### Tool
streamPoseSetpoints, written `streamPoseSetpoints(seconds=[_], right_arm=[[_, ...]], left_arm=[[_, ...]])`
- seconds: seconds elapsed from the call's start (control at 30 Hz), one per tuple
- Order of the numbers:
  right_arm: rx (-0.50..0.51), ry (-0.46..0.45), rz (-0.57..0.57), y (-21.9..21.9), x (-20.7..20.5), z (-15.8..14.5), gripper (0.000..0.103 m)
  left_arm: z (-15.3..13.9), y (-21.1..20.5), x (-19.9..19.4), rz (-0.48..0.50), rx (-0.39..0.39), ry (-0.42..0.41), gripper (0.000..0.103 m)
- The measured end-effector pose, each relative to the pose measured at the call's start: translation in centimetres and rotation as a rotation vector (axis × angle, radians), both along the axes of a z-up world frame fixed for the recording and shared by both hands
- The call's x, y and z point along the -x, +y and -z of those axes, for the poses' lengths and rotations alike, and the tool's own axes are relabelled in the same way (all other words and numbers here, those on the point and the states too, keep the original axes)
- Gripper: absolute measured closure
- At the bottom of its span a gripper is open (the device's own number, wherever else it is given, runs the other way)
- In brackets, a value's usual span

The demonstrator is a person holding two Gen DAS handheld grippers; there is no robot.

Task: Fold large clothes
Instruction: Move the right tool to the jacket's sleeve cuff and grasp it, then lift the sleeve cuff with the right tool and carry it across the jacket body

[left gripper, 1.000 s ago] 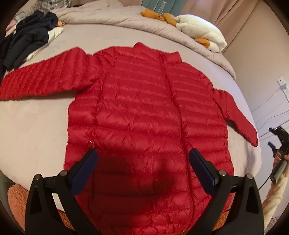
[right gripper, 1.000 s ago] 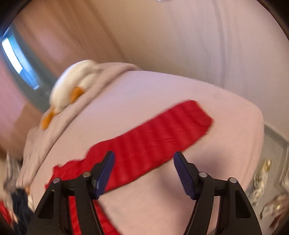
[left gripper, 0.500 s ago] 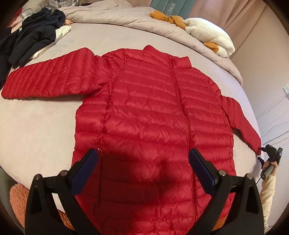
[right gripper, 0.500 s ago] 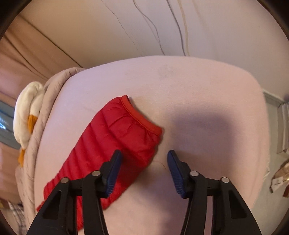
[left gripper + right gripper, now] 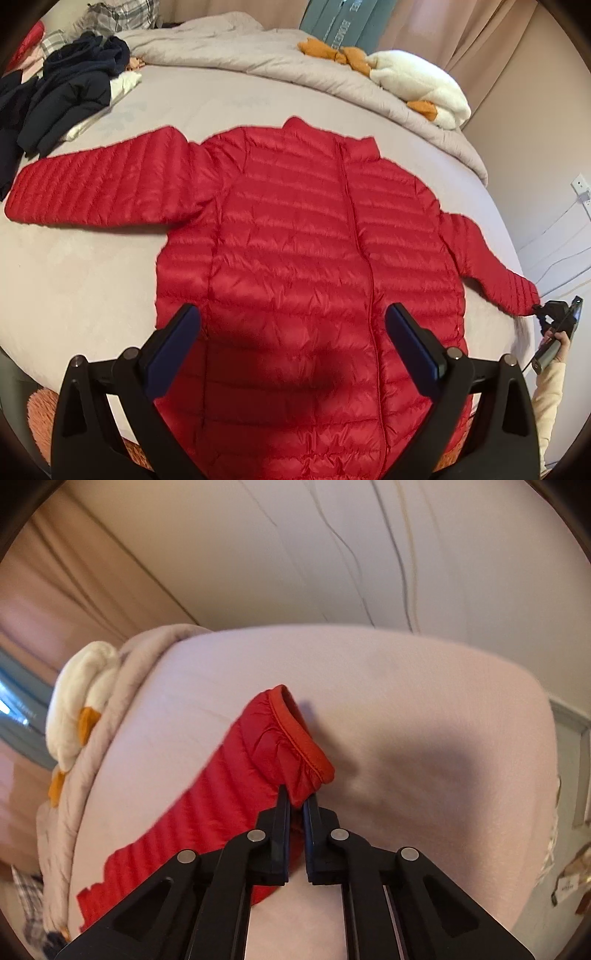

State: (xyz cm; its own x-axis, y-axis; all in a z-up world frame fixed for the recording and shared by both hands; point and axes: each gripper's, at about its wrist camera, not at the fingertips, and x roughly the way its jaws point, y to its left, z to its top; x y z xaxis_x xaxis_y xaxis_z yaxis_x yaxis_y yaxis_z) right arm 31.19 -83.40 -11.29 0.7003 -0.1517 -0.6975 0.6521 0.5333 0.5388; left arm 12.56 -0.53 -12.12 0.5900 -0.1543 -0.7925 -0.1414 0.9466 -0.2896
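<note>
Red quilted down jacket lies spread flat, front up, across the middle of the bed, its collar toward the far edge where a bunched grey duvet and a white plush toy sit. One sleeve stretches toward the bed's left edge, close to a heap of dark clothes at the far left corner; the other reaches the right edge.

The left gripper hangs above the jacket's hem with its fingers spread wide, touching nothing.

The right gripper is at the right edge of the bed. Its fingers have just been closing and now pinch the sleeve just behind the cuff, red fabric squeezed between the pads. The cuff's elastic rim stands slightly lifted off the bed. A hand in a cream sleeve holds that gripper.
</note>
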Motion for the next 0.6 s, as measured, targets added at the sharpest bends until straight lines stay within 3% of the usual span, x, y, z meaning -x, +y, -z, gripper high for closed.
streamPoseSetpoints(seconds=[0.3, 0.33, 0.43, 0.6], right_arm=[[0.135, -0.154, -0.069, -5.5, -6.6, -12.4, 0.097], [0.149, -0.163, -0.078, -4.1, -5.8, -13.0, 0.097], [0.180, -0.200, -0.107, -4.3, -8.6, -17.6, 0.098], [0.241, -0.274, -0.194, -6.8, -13.5, -24.9, 0.098]], left_arm=[[-1.7, 1.4, 1.4, -0.022, 0.020, -0.058, 0.003], [-1.9, 1.6, 1.7, -0.030, 0.015, -0.066, 0.003], [-2.5, 2.5, 2.2, -0.057, 0.001, -0.086, 0.003], [-3.5, 3.9, 2.9, -0.092, 0.007, -0.121, 0.003]])
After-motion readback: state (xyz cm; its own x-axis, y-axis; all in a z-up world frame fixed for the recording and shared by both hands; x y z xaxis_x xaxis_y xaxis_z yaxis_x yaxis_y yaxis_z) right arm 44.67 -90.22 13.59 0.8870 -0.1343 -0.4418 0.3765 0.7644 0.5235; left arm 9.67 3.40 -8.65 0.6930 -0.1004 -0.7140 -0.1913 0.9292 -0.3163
